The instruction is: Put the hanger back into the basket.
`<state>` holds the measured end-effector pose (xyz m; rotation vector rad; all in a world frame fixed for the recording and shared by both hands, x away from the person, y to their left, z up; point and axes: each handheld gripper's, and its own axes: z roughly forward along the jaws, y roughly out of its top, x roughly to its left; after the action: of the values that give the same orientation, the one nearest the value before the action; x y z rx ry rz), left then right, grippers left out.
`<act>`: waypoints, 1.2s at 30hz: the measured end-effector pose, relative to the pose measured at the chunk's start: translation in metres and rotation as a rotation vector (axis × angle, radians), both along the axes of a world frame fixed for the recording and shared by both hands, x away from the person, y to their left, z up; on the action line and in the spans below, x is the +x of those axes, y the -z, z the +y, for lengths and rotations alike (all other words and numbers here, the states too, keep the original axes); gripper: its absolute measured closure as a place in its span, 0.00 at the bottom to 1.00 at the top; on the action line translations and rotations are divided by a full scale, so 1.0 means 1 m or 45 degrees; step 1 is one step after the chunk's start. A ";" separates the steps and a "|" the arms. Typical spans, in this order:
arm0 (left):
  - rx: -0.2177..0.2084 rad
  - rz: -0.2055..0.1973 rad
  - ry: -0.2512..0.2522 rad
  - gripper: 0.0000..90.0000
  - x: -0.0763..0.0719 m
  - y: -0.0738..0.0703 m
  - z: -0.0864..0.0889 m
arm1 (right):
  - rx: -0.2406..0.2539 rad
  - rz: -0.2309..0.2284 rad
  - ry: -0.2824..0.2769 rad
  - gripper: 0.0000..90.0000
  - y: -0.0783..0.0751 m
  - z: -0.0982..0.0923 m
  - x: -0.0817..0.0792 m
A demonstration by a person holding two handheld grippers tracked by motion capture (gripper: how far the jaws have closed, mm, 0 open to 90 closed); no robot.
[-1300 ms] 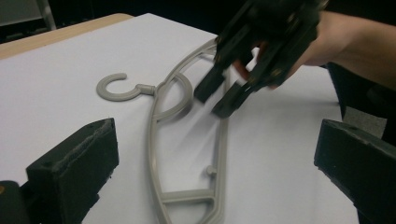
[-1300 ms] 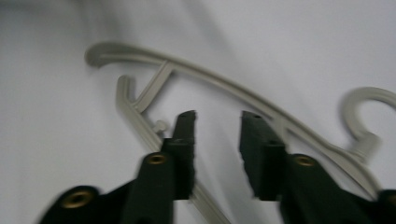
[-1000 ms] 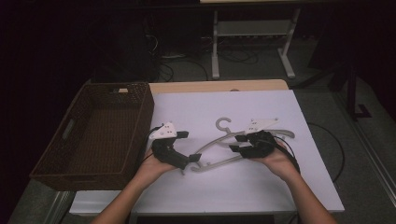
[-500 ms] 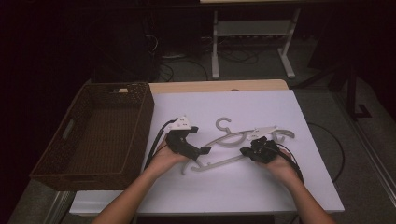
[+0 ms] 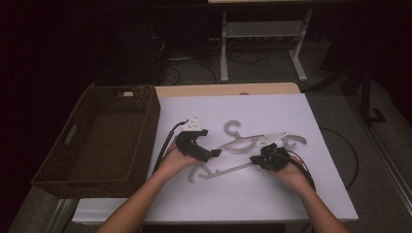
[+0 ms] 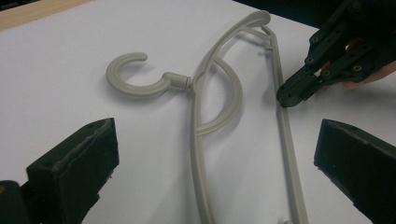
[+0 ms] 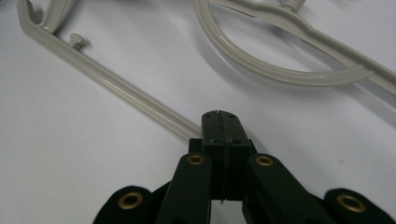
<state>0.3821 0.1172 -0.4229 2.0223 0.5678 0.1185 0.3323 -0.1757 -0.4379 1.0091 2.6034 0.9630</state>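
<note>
A grey plastic hanger [image 5: 228,145] lies flat on the white table [image 5: 272,199], its hook [image 6: 135,79] pointing away from me. Its thin straight bar [image 7: 116,86] runs into my right gripper [image 7: 219,126], whose jaws are pressed together on it. The same gripper [image 6: 287,95] nips the bar in the left gripper view, and it sits low at the bar's right end [image 5: 253,160]. My left gripper [image 5: 214,153] hovers over the hanger's left part. It [image 6: 215,163] is open wide, with the hanger's arm and bar between the pads and untouched.
A brown wicker basket [image 5: 145,126] stands at the table's left, close beside my left hand. A second grey hook [image 5: 296,141] lies just beyond my right hand. Cables [image 5: 163,145] trail from both grippers. Metal frame legs [image 5: 262,43] stand on the floor behind the table.
My left gripper has moved right and down towards the hanger's middle. My right hand has sunk to the table at the bar's end. The hanger now lies flatter.
</note>
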 end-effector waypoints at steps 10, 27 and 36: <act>0.082 0.055 0.029 0.17 0.012 0.015 -0.008 | -0.005 0.009 0.001 1.00 0.001 0.000 0.000; 0.203 0.163 0.132 0.61 0.023 0.029 -0.031 | 0.005 0.017 -0.001 1.00 0.002 -0.001 0.001; 0.215 0.192 0.118 0.81 0.026 0.028 -0.032 | 0.002 0.016 -0.003 1.00 0.002 -0.001 0.000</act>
<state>0.4080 0.0848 -0.4505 2.2314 0.5732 -0.0434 0.3326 -0.1767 -0.4397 1.0163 2.6150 0.9619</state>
